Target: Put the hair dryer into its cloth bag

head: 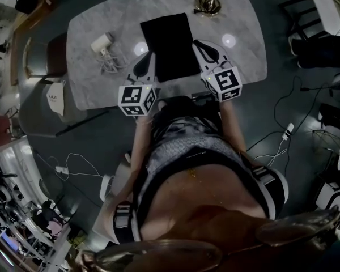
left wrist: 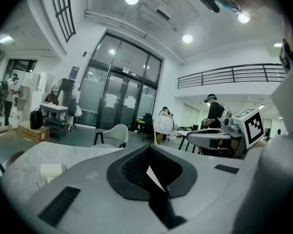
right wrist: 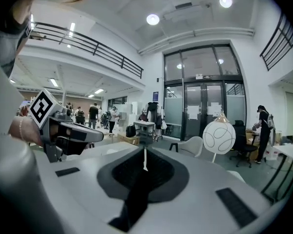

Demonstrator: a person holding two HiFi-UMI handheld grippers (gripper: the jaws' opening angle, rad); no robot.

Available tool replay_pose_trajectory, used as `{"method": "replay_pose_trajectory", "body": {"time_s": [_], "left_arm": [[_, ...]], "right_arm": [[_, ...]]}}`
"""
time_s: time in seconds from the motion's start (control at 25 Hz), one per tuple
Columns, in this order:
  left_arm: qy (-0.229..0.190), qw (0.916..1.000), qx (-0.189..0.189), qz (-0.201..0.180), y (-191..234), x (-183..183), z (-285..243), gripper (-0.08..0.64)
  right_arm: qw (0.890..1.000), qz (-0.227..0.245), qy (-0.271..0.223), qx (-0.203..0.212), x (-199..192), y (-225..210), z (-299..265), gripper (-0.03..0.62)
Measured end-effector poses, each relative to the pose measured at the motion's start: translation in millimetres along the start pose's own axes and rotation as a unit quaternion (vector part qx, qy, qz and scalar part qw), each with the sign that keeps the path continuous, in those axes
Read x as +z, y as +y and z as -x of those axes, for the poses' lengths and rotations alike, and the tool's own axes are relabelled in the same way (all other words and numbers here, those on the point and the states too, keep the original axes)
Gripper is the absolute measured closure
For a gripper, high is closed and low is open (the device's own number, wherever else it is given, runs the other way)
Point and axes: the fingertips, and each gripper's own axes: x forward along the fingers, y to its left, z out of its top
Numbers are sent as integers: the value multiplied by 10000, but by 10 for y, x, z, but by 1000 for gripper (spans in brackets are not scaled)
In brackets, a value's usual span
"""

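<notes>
Left gripper (head: 143,68) and right gripper (head: 202,45) were each clenched on a side edge of the black cloth bag (head: 169,44) mid-table. The hair dryer (head: 102,43) lay near the table's (head: 85,89) left edge.

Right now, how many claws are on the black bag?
2: left claw closed on the black bag's left edge, right claw on its right edge.

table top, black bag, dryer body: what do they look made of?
Table top: marble or marble-look laminate, polished; grey mottled veining, ceiling lights reflected as bright spots.
Bag: likely cloth, matte black; it lies flat with no glare, weave too small to see.
Hair dryer: probably moulded plastic, smooth white shell; too small to confirm.
</notes>
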Motion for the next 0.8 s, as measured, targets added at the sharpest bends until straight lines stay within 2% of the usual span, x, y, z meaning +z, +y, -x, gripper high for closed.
{"method": "replay_pose_trajectory", "body": {"time_s": [0.2, 0.36, 0.8], "left_arm": [[62, 9998, 174, -45, -66, -60, -79, 561], [148, 9996, 227, -23, -124, -82, -163, 561], [267, 9993, -182, -176, -183, -72, -375, 561]], "right_arm": [[9993, 8, 2, 368, -109, -16, -38, 525], [9987, 134, 76, 491, -167, -55, 3, 525], [9996, -102, 176, 215, -337, -148, -11, 525]]}}
